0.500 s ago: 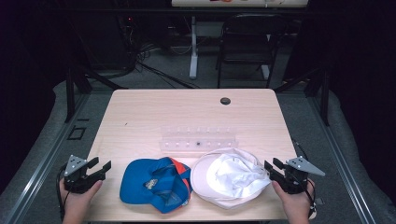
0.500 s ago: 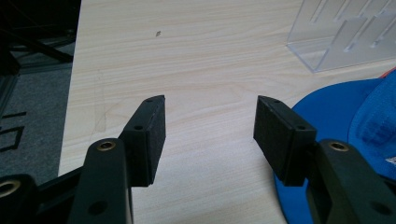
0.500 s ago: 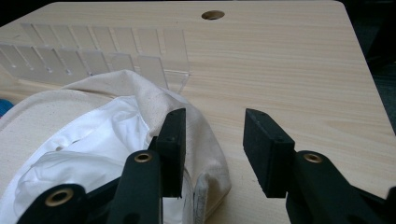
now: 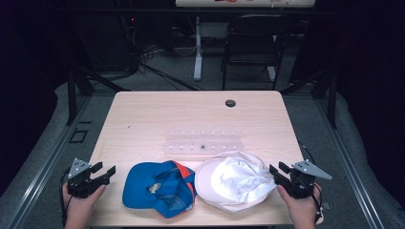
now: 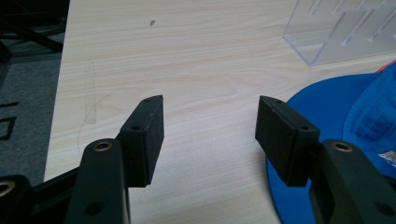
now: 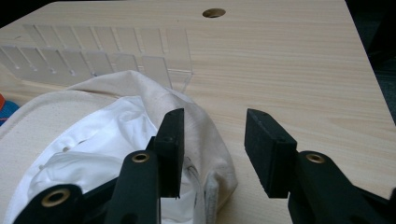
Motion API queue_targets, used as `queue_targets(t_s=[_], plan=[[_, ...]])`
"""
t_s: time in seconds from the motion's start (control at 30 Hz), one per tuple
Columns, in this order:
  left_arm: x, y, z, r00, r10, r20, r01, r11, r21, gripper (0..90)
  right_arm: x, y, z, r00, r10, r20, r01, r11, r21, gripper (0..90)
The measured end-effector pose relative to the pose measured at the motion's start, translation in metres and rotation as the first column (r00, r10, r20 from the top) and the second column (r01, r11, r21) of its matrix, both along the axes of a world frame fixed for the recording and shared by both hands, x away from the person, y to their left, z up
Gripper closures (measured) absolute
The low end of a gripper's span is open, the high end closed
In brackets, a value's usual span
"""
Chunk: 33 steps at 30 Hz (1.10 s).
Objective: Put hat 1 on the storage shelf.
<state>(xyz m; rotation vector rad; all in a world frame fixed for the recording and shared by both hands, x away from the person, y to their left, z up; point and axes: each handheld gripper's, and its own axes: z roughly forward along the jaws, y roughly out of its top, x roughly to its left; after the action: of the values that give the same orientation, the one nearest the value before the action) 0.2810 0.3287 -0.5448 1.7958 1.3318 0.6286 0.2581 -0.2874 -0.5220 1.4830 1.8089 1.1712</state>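
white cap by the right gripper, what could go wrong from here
The white cap lies upside down with loose, crumpled lining, so the open right gripper might pinch only a fold and the cap could sag or slip. It touches the blue cap, which may get dragged along. The clear rack stands just behind and could be bumped.

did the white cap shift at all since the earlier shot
No. The white cap lies in the same spot just in front of the clear acrylic rack, beside the blue cap, as in the earlier high view.
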Motion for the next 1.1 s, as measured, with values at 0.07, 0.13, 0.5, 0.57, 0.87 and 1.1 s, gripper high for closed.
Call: queue_targets(t_s=[0.07, 0.13, 0.5, 0.57, 0.87, 1.1], plan=[[-0.001, -0.001, 0.0, 1.0, -0.004, 0.003, 0.004, 1.0, 0.007, 45.1, -0.001, 0.001, 0.002, 1.0, -0.004, 0.003, 0.004, 1.0, 0.005, 58.2], [-0.002, -0.004, 0.0, 0.9998, -0.013, 0.012, 0.013, 0.9999, 0.011, 45.6, -0.004, 0.003, 0.007, 0.9997, -0.02, -0.014, 0.02, 1.0, 0.01, 58.1], [-0.001, -0.012, 0.003, 0.9995, -0.024, 0.022, 0.024, 0.9996, 0.014, 47.7, 0.0, 0.015, 0.035, 0.9898, 0.019, -0.141, -0.027, 0.998, -0.059, 55.3], [-0.001, -0.012, 0.003, 0.9995, -0.022, 0.024, 0.021, 0.9997, 0.009, 47.8, 0.001, 0.016, 0.036, 0.9897, 0.019, -0.142, -0.031, 0.996, -0.083, 55.1], [0.002, -0.01, 0.005, 0.9997, -0.002, 0.023, 0.002, 1.0, -0.009, 47.4, 0.004, 0.015, 0.044, 0.9735, 0.046, -0.224, -0.061, 0.996, -0.06, 52.1], [0.005, -0.015, 0.004, 0.9998, -0.019, 0.01, 0.019, 0.9998, 0.011, 48.7, 0.009, 0.017, 0.052, 0.9535, 0.07, -0.293, -0.09, 0.994, -0.056, 54.9]])
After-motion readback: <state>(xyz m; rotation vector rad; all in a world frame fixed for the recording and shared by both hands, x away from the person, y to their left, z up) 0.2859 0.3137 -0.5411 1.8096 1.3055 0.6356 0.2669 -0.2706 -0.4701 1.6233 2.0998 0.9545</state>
